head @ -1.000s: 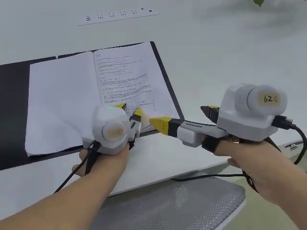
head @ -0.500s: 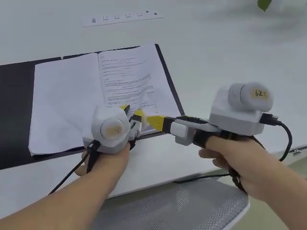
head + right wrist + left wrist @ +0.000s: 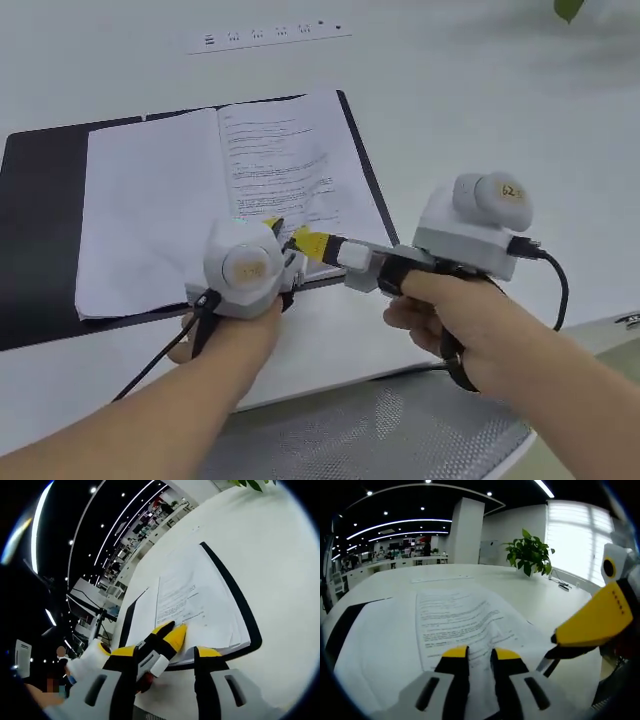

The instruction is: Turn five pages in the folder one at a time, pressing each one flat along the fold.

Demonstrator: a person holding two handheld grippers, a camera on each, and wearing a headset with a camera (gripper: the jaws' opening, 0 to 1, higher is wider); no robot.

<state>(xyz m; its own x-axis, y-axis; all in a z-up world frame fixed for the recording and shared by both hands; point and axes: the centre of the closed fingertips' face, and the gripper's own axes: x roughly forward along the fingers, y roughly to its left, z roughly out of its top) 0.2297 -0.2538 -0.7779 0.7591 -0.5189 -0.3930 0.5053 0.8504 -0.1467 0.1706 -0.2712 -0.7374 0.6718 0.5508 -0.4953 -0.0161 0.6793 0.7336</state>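
Note:
A black folder [image 3: 40, 230] lies open on the white table, with a blank left page [image 3: 150, 220] and a printed right page [image 3: 285, 170]. My left gripper [image 3: 287, 238] sits at the bottom edge of the printed page [image 3: 455, 620]. In the left gripper view its yellow-tipped jaws [image 3: 480, 654] stand nearly together with paper between them. My right gripper [image 3: 318, 247] is close on its right, pointing left at it, with its jaws wide open [image 3: 167, 652]. The left gripper's tips [image 3: 171, 630] show between them. The right gripper's yellow tip [image 3: 580, 635] enters the left gripper view from the right.
A white power strip [image 3: 268, 33] lies at the far side of the table. A potted plant [image 3: 529, 555] stands far right. A grey mesh chair seat [image 3: 380, 420] is below the table's near edge. Cables trail from both grippers.
My right gripper has moved left until its tip is beside the left gripper. The left gripper has stayed at the page's bottom edge. The head camera has shifted slightly.

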